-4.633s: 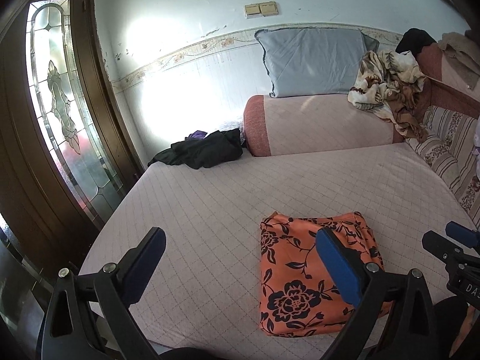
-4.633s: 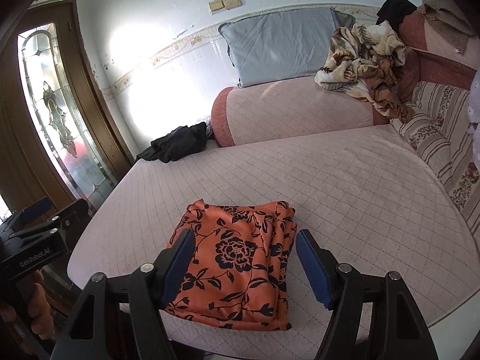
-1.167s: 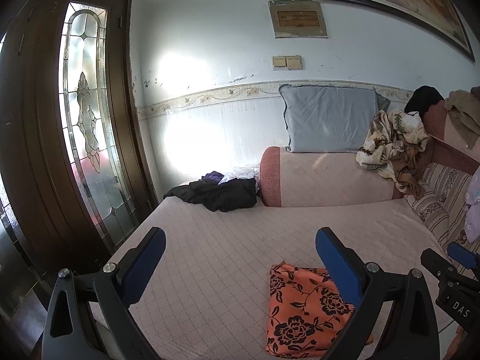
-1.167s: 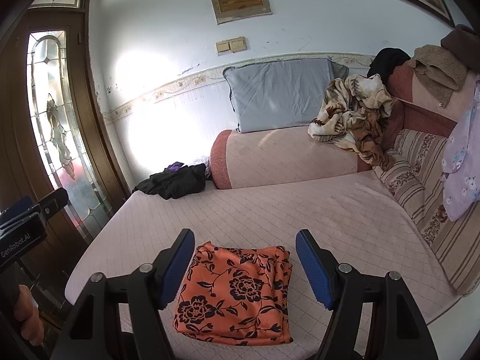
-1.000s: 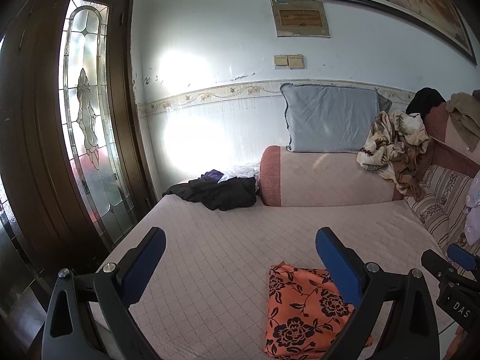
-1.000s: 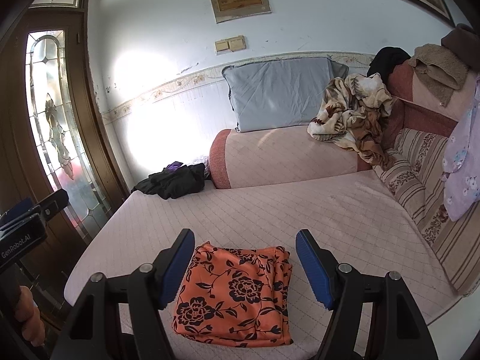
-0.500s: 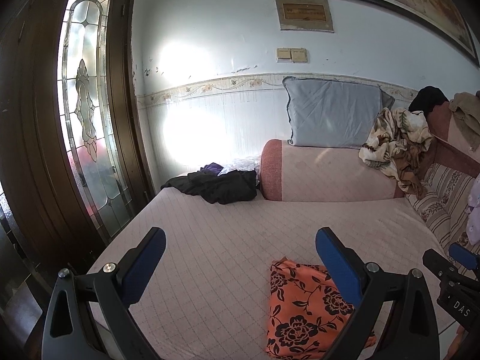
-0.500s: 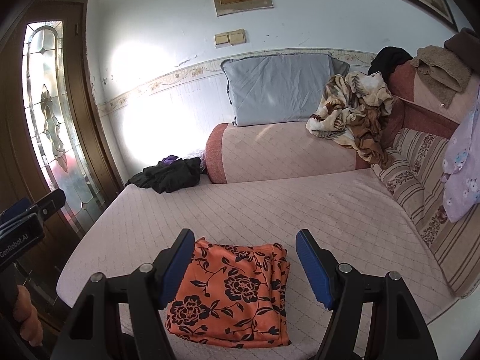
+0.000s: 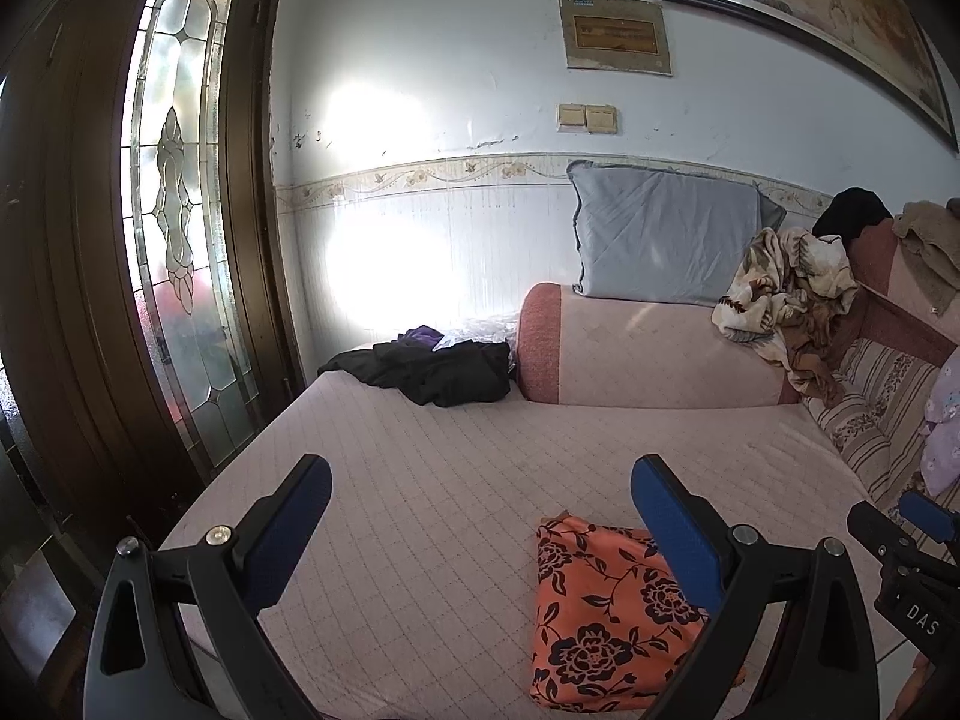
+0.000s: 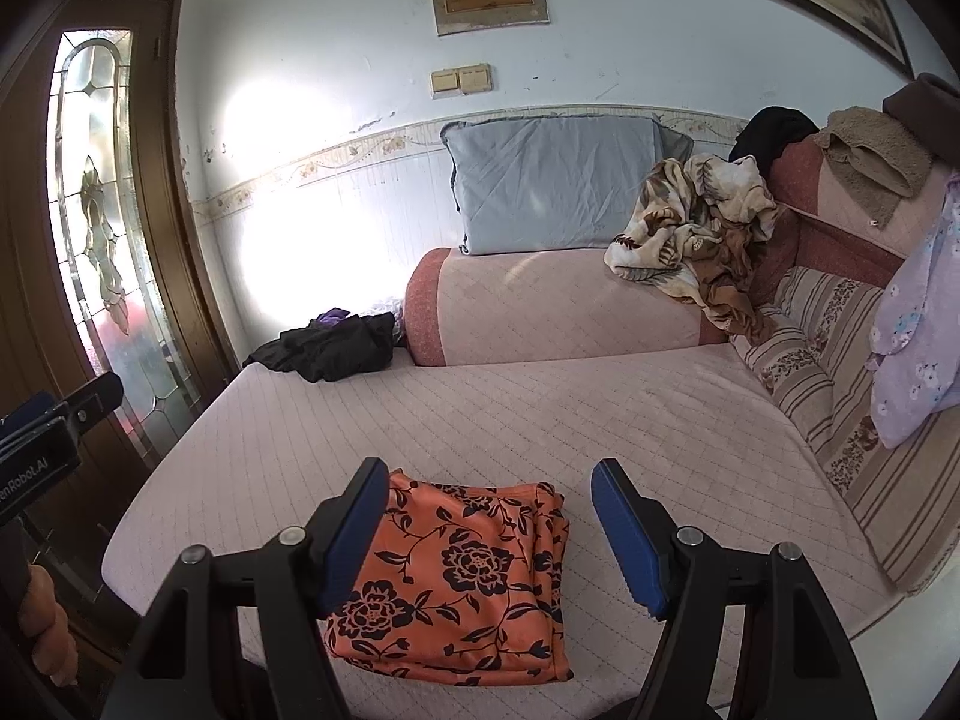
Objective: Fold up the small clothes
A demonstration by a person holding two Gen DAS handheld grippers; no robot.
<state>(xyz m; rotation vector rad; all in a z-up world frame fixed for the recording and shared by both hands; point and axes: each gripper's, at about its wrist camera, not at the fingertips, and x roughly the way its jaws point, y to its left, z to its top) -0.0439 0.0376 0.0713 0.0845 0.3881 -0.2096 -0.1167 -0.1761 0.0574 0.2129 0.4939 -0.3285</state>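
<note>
Lying folded on the bed point(image 10: 600, 420), orange floral cloth point(image 10: 462, 588) below the wide, empty right claw point(image 10: 489, 531), untouched

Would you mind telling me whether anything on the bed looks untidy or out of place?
The orange floral garment lies neatly folded near the front edge. The black clothes sit crumpled in the far left corner, and a patterned blanket is bunched on the bolster.

"DAS" on right gripper point(image 9: 912, 588); "enRobot.AI" on left gripper point(image 10: 42, 456) (rest cut off).
</note>
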